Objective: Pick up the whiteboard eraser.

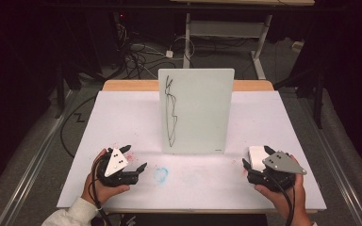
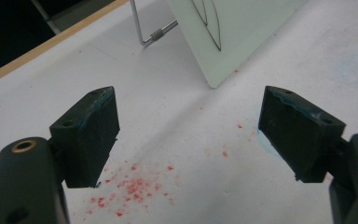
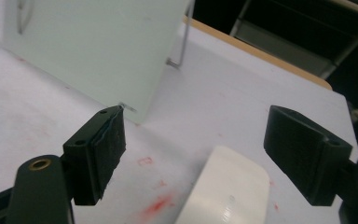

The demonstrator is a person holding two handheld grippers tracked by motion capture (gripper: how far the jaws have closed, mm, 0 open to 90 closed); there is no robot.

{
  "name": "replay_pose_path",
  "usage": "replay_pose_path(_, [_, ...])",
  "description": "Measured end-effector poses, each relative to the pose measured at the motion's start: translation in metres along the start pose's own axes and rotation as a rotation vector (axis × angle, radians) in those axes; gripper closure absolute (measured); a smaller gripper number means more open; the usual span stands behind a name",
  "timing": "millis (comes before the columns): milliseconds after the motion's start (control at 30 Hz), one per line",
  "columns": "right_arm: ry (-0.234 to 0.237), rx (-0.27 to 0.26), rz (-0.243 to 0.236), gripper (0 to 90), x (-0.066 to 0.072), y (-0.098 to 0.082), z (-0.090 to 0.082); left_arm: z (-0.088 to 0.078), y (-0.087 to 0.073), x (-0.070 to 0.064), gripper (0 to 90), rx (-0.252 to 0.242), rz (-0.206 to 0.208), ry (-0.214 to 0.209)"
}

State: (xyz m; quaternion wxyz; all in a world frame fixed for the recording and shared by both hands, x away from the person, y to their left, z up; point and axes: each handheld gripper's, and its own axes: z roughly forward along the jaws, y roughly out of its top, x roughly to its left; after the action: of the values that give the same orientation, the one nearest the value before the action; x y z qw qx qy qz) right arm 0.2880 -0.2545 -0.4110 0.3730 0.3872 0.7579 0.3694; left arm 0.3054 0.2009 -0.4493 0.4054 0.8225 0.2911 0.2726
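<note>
A white board stands upright on the middle of the table, with a black scribble down its left side. My left gripper rests near the front left, open, with nothing between its jaws. Its view takes in the board's lower corner. At the front right, my right gripper is open around a white eraser block. In the right gripper view the block lies on the table between the jaws, a gap showing on each side. The board rises ahead on the left.
A white sheet covers the table, with a wooden edge at the back. Red specks and a blue smudge mark the sheet. A wire stand props the board from behind. Cables and desk legs lie on the floor beyond.
</note>
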Motion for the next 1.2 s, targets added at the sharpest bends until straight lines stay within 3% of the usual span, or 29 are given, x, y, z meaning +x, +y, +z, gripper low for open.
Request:
replay_pose_path(267, [-0.054,0.141,0.128,22.3,-0.021,-0.013,0.011,0.002,0.000,0.000,19.7,0.015,0.004,-0.011])
replay_pose_path(433, [-0.039,0.222,0.215,23.0,-0.028,-0.023,0.024,0.004,0.000,0.000,19.7,0.021,0.006,-0.019])
replay_pose_path(833, [-0.033,0.341,0.280,20.3,-0.028,-0.039,0.055,0.007,0.000,-0.002,19.7,0.032,0.013,-0.027])
replay_pose_path(1200, [-0.032,0.367,0.360,22.3,-0.029,-0.043,0.063,0.009,0.000,-0.002,19.6,0.044,0.014,-0.029])
